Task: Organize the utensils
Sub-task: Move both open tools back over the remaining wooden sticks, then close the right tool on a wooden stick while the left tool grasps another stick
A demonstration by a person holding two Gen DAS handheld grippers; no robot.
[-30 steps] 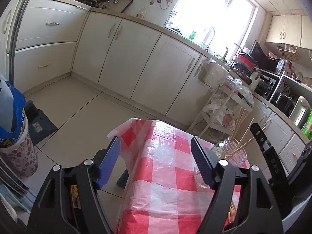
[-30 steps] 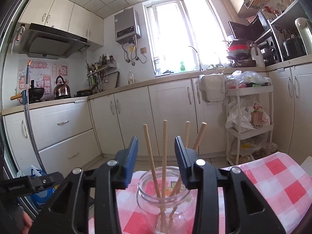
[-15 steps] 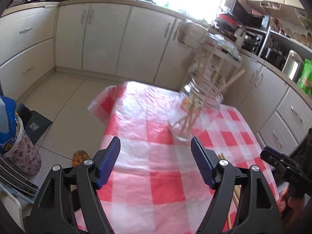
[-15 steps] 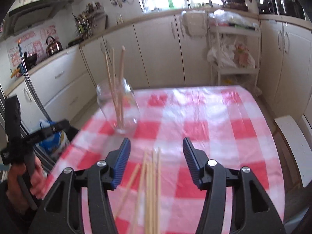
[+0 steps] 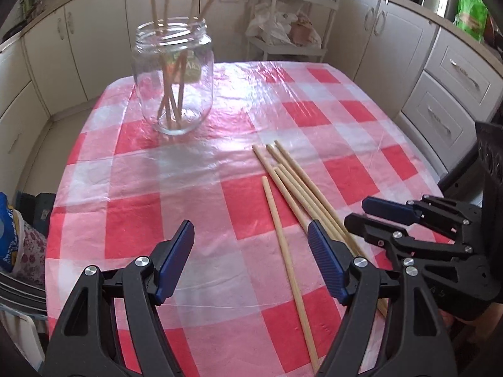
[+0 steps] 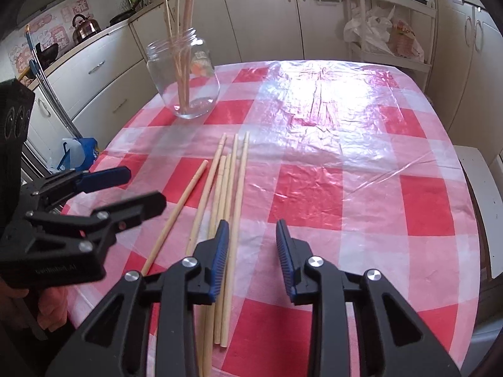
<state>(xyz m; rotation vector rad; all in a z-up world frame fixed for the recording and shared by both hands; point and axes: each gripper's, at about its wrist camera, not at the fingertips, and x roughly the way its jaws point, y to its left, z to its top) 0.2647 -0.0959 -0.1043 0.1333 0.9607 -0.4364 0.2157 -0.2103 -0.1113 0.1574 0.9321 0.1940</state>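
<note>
Both claws lowered over loose chopsticks (image 6: pixel 233 188); right claw (image 6: pixel 251 251) closing.

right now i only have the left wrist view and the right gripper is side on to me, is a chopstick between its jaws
Observer: Nothing is gripped. In the right wrist view the right gripper shows mostly bare tablecloth in its gap. The outermost of the loose chopsticks lies just inside the left pad, and the jaws are closing.
Operator: ok, where do the near ends of that bunch stop, my own finger hides them
Observer: Two stop on the cloth, short of the table edge. The rest run under the right gripper's body, so their ends are hidden.
Operator: anything beside the table over there
Observer: A white seat stands close to the table's right edge.
</note>
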